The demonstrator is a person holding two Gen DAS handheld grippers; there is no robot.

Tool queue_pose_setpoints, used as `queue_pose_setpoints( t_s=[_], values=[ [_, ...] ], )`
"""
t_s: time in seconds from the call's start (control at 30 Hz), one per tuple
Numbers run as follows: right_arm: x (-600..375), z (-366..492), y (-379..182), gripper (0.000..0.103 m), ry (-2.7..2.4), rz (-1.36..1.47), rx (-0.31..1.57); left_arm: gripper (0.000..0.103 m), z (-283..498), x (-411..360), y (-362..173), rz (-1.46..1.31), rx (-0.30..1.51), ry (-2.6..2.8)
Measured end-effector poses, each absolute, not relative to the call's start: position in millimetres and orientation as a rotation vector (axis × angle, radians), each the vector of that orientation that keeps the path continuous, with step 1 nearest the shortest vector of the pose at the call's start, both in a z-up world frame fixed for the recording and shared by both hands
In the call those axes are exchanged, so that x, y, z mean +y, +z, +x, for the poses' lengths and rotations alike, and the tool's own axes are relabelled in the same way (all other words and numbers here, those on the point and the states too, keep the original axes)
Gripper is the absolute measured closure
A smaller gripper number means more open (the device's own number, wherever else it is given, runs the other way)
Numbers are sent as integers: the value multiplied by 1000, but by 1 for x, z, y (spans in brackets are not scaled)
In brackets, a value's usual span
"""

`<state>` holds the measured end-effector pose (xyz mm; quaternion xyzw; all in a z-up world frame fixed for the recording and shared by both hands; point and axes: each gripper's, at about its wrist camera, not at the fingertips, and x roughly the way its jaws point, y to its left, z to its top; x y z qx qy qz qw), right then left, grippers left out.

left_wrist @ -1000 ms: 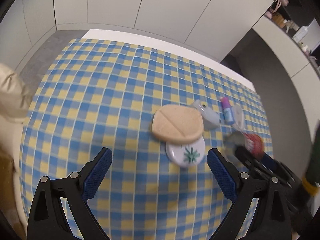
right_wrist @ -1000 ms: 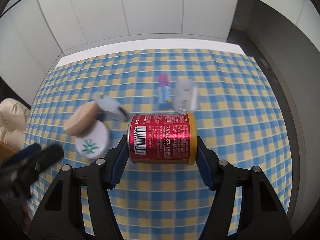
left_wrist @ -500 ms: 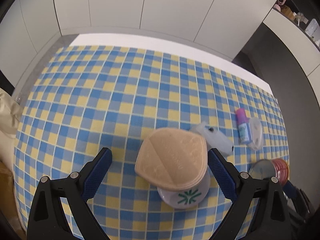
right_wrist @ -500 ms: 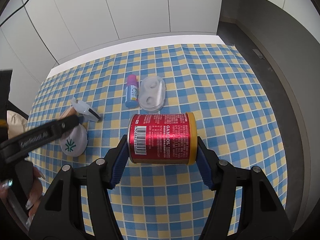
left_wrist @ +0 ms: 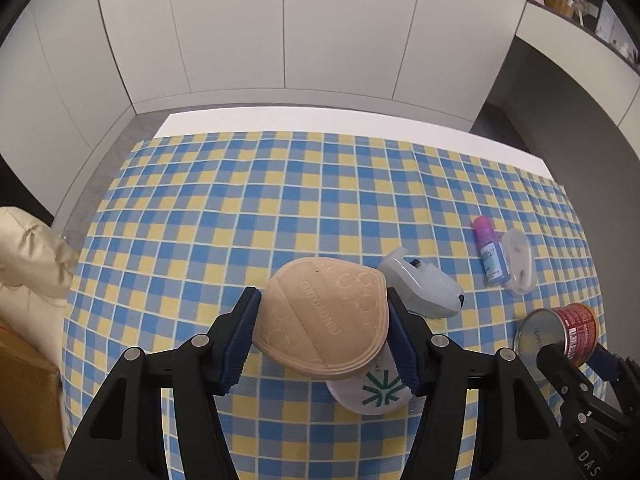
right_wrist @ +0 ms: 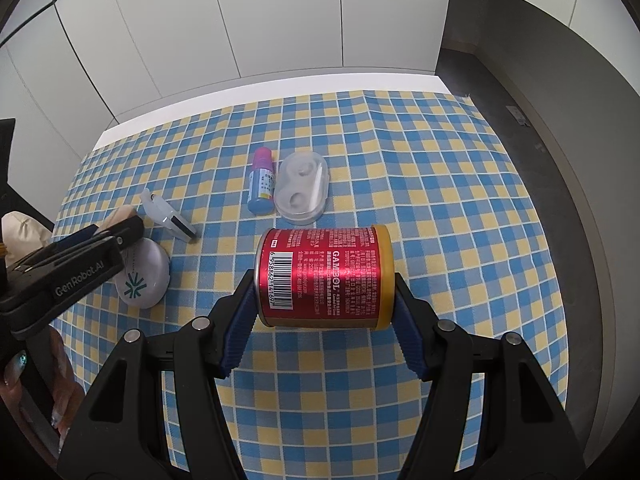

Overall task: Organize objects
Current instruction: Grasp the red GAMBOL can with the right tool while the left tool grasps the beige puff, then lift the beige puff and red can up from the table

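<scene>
The tan puff pad (left_wrist: 322,322) is gripped between the blue fingers (left_wrist: 245,336) of the left gripper (left_wrist: 322,334), directly above the white round case (left_wrist: 372,390) that lies on the checkered counter (left_wrist: 280,208). The red can (right_wrist: 324,276) is clamped on its side by the right gripper (right_wrist: 324,322), held over the counter. The clear dispenser (left_wrist: 420,286), the small purple-capped bottle (right_wrist: 261,186) and the clear lens case (right_wrist: 303,188) are seen lying beyond, the last two just beside each other.
</scene>
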<state>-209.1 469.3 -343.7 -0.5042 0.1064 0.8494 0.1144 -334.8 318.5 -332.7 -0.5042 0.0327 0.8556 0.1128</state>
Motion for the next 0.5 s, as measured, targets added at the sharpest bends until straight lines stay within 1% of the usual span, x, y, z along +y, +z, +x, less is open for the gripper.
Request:
queue_pose_setpoints(
  t_s=[0.2,0.33,0.5],
  values=[
    [471,-208,-341,38,2497,-1467,294,42,-329,296,-320,-1464,77,2540],
    [471,-209,-339,38,2501,-1463,283,42,-323,291,-306,-1432,112,2573],
    [470,-212,-323,39,2514,-1444,264,42,-312,289,-276,-1377,145,2598]
  ],
)
